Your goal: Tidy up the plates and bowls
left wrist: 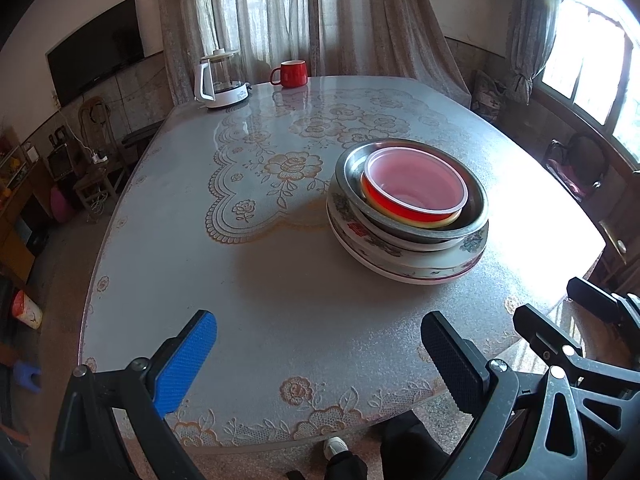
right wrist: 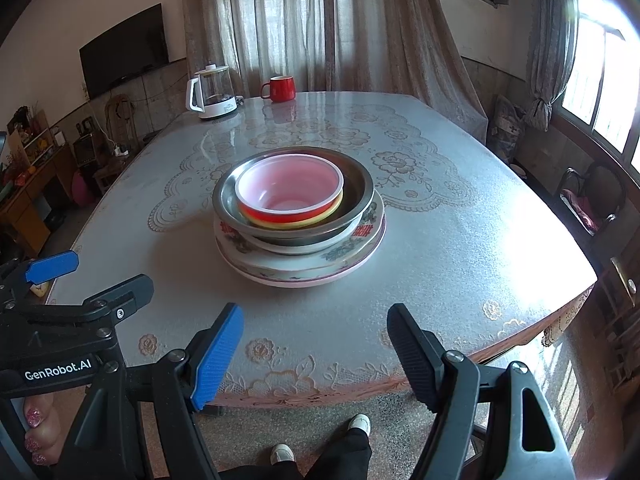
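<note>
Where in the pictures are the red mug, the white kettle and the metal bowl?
red mug [right wrist: 282, 89], right wrist view, on its front wall.
white kettle [right wrist: 212, 94], right wrist view, on its glass body.
metal bowl [left wrist: 478, 208], left wrist view, on the bare right side of its rim.

A lived-in home dining room: a lace-patterned table, heavy curtains at 12 o'clock, a wall television at 10, a kettle and red mug.

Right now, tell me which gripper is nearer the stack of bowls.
Right, probably. The right gripper faces the stack of bowls nearly head-on; the left gripper sits off to its left.
</note>
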`<action>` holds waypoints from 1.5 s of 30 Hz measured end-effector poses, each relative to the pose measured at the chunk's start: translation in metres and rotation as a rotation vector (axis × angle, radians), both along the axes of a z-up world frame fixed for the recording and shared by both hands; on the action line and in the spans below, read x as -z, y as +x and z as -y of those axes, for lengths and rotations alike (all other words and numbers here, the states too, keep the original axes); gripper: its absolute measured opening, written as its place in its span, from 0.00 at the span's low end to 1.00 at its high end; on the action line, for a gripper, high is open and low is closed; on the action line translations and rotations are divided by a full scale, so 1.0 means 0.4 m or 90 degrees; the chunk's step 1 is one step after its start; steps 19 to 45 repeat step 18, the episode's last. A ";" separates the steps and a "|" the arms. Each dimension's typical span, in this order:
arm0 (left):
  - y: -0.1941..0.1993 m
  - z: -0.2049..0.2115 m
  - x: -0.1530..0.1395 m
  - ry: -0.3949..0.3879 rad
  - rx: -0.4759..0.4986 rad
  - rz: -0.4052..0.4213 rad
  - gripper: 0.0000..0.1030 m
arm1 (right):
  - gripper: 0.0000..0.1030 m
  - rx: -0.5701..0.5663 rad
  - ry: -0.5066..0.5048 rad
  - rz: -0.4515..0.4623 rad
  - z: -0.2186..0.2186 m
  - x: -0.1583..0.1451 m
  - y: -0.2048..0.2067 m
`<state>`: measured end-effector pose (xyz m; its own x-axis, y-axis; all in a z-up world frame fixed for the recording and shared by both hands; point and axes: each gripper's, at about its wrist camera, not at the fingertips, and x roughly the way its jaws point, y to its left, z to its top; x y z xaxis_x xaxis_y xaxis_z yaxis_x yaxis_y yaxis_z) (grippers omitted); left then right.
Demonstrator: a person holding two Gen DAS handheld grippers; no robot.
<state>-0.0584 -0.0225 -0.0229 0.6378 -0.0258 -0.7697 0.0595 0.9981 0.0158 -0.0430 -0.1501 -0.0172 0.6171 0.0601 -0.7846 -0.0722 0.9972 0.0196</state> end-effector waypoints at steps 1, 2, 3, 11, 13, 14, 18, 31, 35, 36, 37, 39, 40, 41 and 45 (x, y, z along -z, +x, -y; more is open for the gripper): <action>0.000 0.002 0.000 0.001 0.001 0.000 1.00 | 0.73 0.000 0.000 0.000 0.001 0.000 0.000; 0.001 0.003 -0.001 0.000 0.002 0.000 1.00 | 0.73 0.001 0.000 0.000 0.002 0.000 0.000; 0.001 0.004 -0.001 -0.001 0.003 0.000 1.00 | 0.73 0.002 0.000 0.000 0.004 0.000 -0.001; 0.008 0.012 0.002 -0.006 0.006 -0.006 1.00 | 0.73 0.005 -0.001 0.002 0.012 -0.005 -0.001; 0.009 0.015 0.002 -0.006 0.006 -0.006 1.00 | 0.73 0.005 0.000 0.001 0.014 -0.006 0.001; 0.010 0.015 0.001 -0.007 0.005 -0.006 1.00 | 0.73 0.005 0.001 0.001 0.015 -0.006 0.002; 0.022 0.012 0.003 -0.008 -0.005 -0.009 1.00 | 0.73 0.005 0.004 -0.001 0.019 -0.006 0.011; 0.022 0.012 0.003 -0.008 -0.005 -0.009 1.00 | 0.73 0.005 0.004 -0.001 0.019 -0.006 0.011; 0.022 0.012 0.003 -0.008 -0.005 -0.009 1.00 | 0.73 0.005 0.004 -0.001 0.019 -0.006 0.011; 0.022 0.012 0.003 -0.008 -0.005 -0.009 1.00 | 0.73 0.005 0.004 -0.001 0.019 -0.006 0.011; 0.022 0.012 0.003 -0.008 -0.005 -0.009 1.00 | 0.73 0.005 0.004 -0.001 0.019 -0.006 0.011; 0.022 0.012 0.003 -0.008 -0.005 -0.009 1.00 | 0.73 0.005 0.004 -0.001 0.019 -0.006 0.011; 0.022 0.012 0.003 -0.008 -0.005 -0.009 1.00 | 0.73 0.005 0.004 -0.001 0.019 -0.006 0.011; 0.022 0.012 0.003 -0.008 -0.005 -0.009 1.00 | 0.73 0.005 0.004 -0.001 0.019 -0.006 0.011; 0.022 0.012 0.003 -0.008 -0.005 -0.009 1.00 | 0.73 0.005 0.004 -0.001 0.019 -0.006 0.011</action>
